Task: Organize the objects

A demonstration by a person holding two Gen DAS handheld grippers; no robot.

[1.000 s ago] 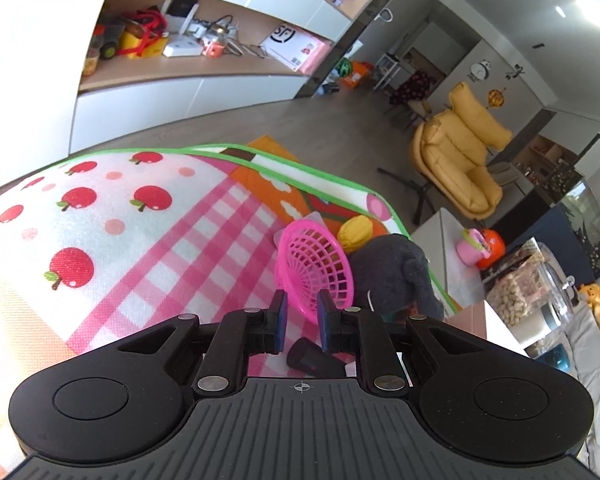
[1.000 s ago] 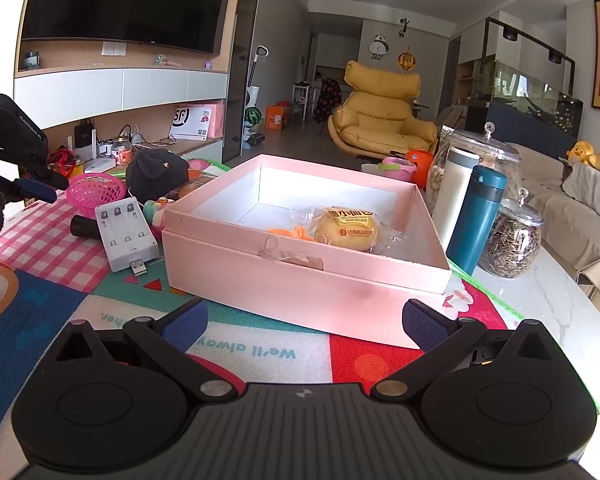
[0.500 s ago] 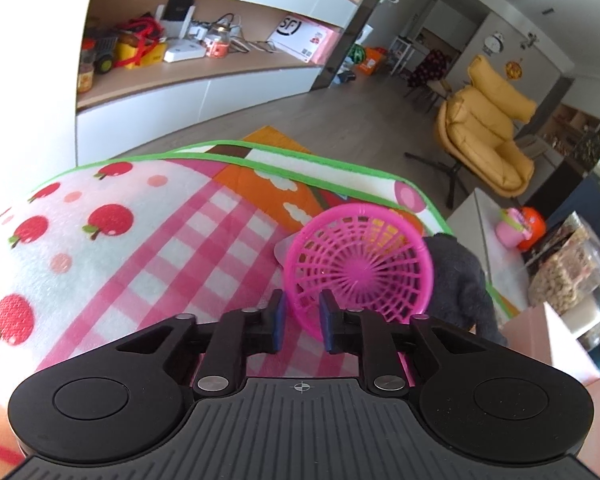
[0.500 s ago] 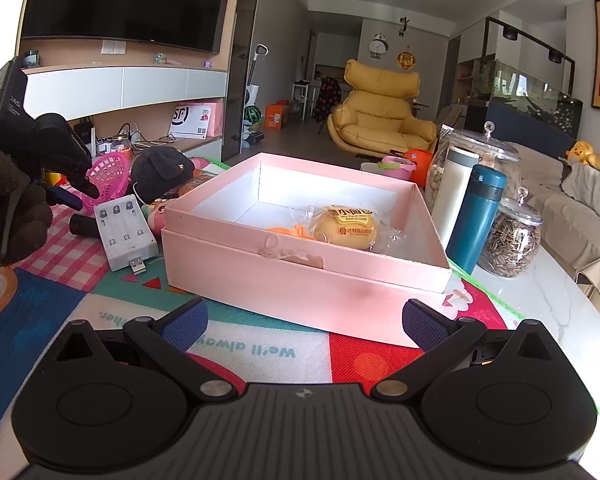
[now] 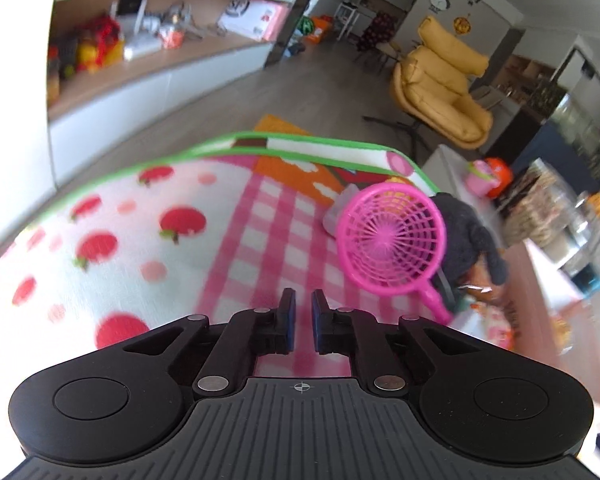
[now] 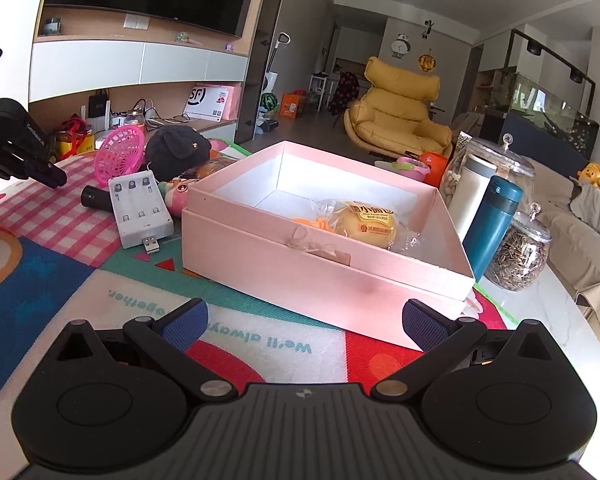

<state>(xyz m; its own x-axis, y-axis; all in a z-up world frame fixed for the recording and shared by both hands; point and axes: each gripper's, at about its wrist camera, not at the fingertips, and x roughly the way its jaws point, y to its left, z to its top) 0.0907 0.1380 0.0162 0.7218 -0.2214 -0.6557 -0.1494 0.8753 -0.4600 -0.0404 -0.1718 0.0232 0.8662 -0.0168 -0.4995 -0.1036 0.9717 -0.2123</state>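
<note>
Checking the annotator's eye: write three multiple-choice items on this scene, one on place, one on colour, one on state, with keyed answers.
1. Where is the wrapped bun?
A. inside the pink box
B. on the white battery charger
C. beside the teal bottle

2. What colour is the toy basket?
A. green
B. pink
C. white

3. How is the right gripper?
A. shut on the box
B. shut, empty
C. open

Answers: A, the bun lies within the box walls; B, its mesh is bright pink; C, its fingers stand wide apart.

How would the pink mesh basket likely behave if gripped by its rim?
The pink mesh basket looks like thin openwork plastic, so probably light and somewhat flexible. It stands tilted beside the dark plush toy, so it may tip or roll. Its thin rim could slip.
</note>
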